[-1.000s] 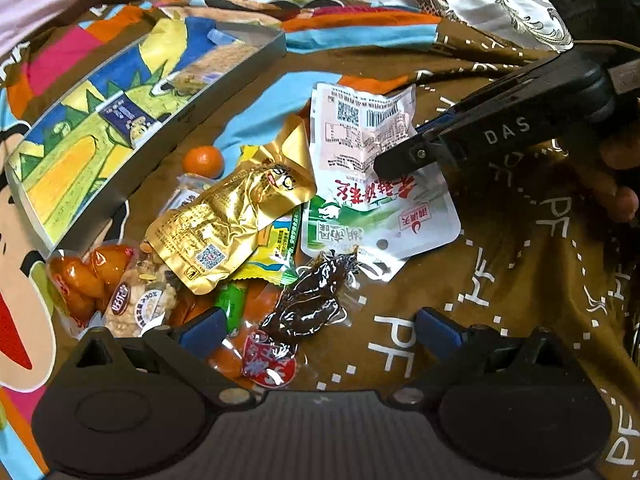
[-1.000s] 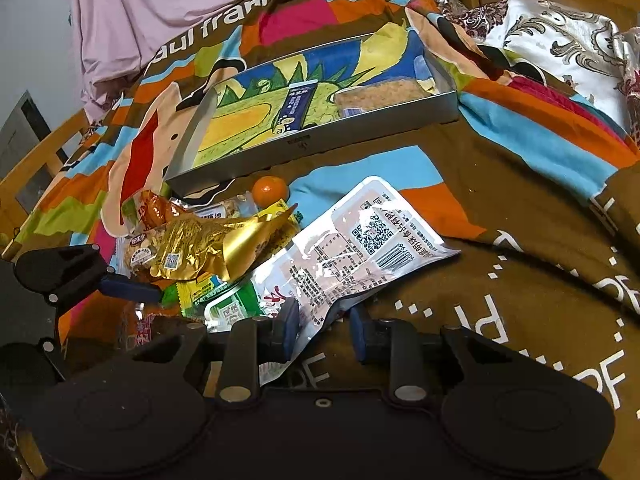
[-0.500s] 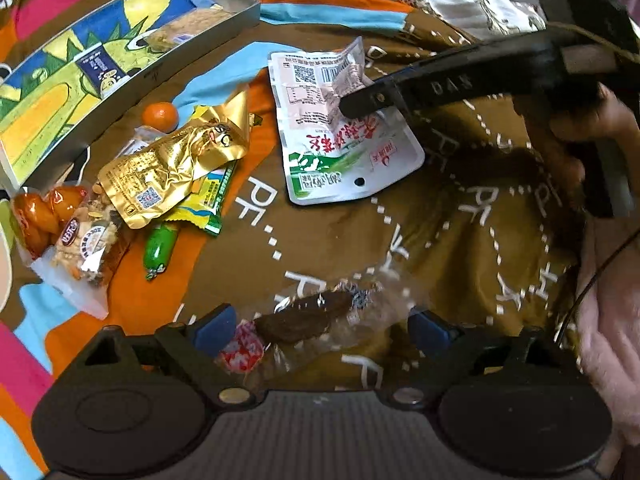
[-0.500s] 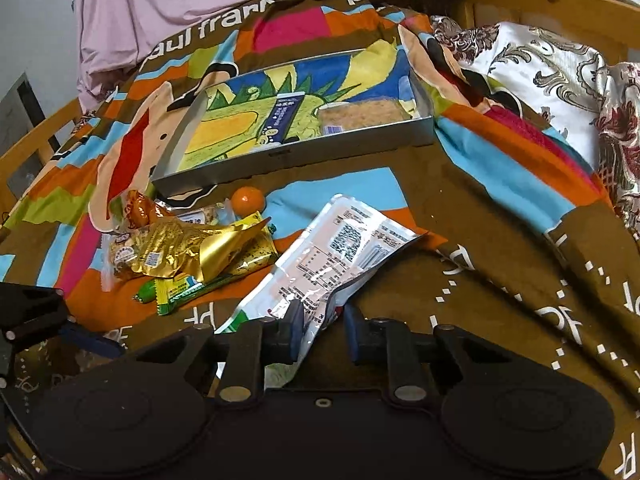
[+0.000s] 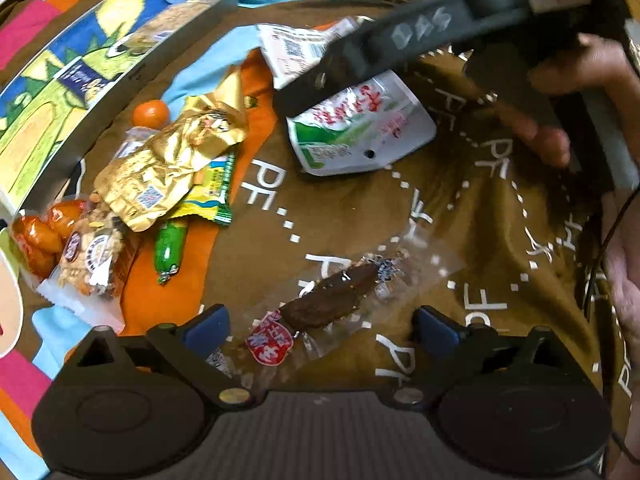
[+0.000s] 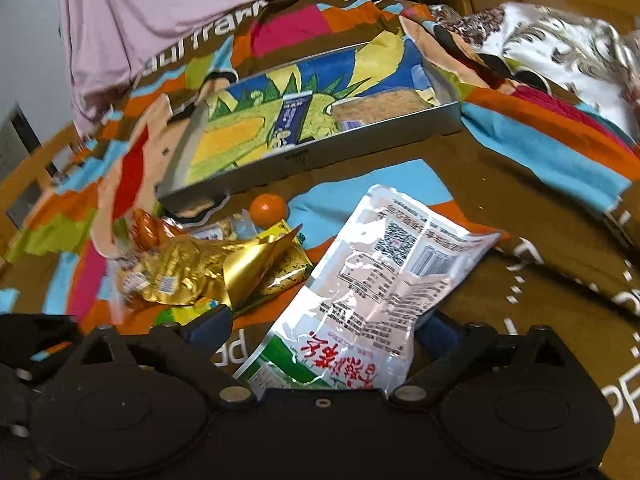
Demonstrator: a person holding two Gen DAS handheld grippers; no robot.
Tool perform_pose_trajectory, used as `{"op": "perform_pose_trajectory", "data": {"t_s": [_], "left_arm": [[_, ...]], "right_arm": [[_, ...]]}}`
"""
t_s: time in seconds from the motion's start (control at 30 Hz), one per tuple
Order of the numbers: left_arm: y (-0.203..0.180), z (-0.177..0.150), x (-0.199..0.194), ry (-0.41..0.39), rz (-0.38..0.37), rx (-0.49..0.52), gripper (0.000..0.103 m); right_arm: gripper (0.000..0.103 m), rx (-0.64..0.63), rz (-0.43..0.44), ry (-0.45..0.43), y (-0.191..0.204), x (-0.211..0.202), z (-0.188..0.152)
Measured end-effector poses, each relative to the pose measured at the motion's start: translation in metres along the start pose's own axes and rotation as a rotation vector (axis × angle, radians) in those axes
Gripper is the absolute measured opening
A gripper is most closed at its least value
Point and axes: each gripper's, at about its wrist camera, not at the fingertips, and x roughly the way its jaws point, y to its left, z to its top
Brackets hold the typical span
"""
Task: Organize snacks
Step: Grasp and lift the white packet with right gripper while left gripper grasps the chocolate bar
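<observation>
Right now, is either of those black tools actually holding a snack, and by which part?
Neither. The right tool has just opened around the white-and-green foil packet; the left tool stands open over the clear-wrapped brown snack.

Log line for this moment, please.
right tongs: just opened, white pouch released between jaws | left tongs: open over clear-wrapped snack

**Snacks spread on the blanket before the tin**

The tin lies at the back on the blanket, with two packets inside. Just before it sits a small round fruit. The foil pouch lies atop a heap of packets to the left; the flat printed pouch lies right of them. In the left wrist view, a clear-wrapped snack lies nearest, apart from the heap.
</observation>
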Motion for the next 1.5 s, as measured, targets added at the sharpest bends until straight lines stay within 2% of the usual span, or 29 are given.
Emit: {"op": "perform_pose_trajectory", "data": {"t_s": [0.07, 0.1, 0.17, 0.23, 0.33, 0.43, 0.5, 0.6, 0.77, 0.83, 0.9, 0.97, 1.0, 1.1, 1.23, 1.5], "left_arm": [[0.004, -0.002, -0.004, -0.017, 0.002, -0.04, 0.092], [0.007, -0.003, -0.006, -0.026, -0.003, -0.067, 0.091], [0.013, -0.005, -0.01, -0.039, -0.015, -0.123, 0.087], [0.015, -0.008, -0.014, -0.048, -0.02, -0.168, 0.085], [0.015, -0.009, -0.018, -0.055, -0.024, -0.228, 0.081], [0.012, -0.013, -0.022, -0.054, -0.004, -0.251, 0.08], [0.007, -0.017, -0.025, -0.052, -0.005, -0.241, 0.079], [0.001, -0.021, -0.028, -0.066, 0.014, -0.196, 0.081], [-0.003, -0.008, -0.017, -0.051, 0.038, -0.073, 0.092], [-0.005, -0.002, -0.011, -0.035, 0.035, -0.012, 0.093], [-0.006, 0.002, -0.005, -0.026, 0.022, 0.029, 0.093], [-0.005, 0.006, 0.0, -0.021, -0.011, 0.044, 0.082], [-0.005, 0.008, 0.001, -0.021, -0.027, 0.037, 0.082], [0.001, 0.008, -0.001, -0.034, -0.051, -0.018, 0.074], [0.018, 0.0, -0.017, -0.099, -0.101, -0.175, 0.059], [0.048, -0.015, -0.038, -0.229, -0.078, -0.413, 0.05]], "right_arm": [[0.093, -0.059, -0.051, 0.004, 0.01, 0.007, -0.002], [0.082, -0.098, -0.084, 0.005, 0.014, 0.009, -0.004], [0.075, -0.159, -0.108, 0.006, 0.019, 0.009, -0.007], [0.066, -0.153, -0.086, 0.019, 0.016, 0.004, -0.007], [0.063, -0.136, -0.039, 0.049, 0.01, -0.005, -0.01], [0.063, -0.219, 0.037, 0.12, 0.012, -0.018, -0.018], [0.063, -0.294, 0.046, 0.142, 0.017, -0.028, -0.026], [0.067, -0.371, 0.002, 0.143, 0.023, -0.035, -0.037], [0.071, -0.292, 0.011, 0.156, 0.015, -0.028, -0.035], [0.072, -0.295, 0.011, 0.152, 0.015, -0.025, -0.035], [0.068, -0.315, 0.001, 0.146, 0.018, -0.024, -0.036], [0.065, -0.33, -0.002, 0.137, 0.021, -0.024, -0.037], [0.064, -0.329, 0.0, 0.135, 0.022, -0.025, -0.037], [0.062, -0.312, 0.012, 0.127, 0.021, -0.029, -0.036], [0.06, -0.336, 0.015, 0.103, 0.026, -0.034, -0.037], [0.06, -0.403, -0.017, 0.013, 0.031, -0.036, -0.037]]}}
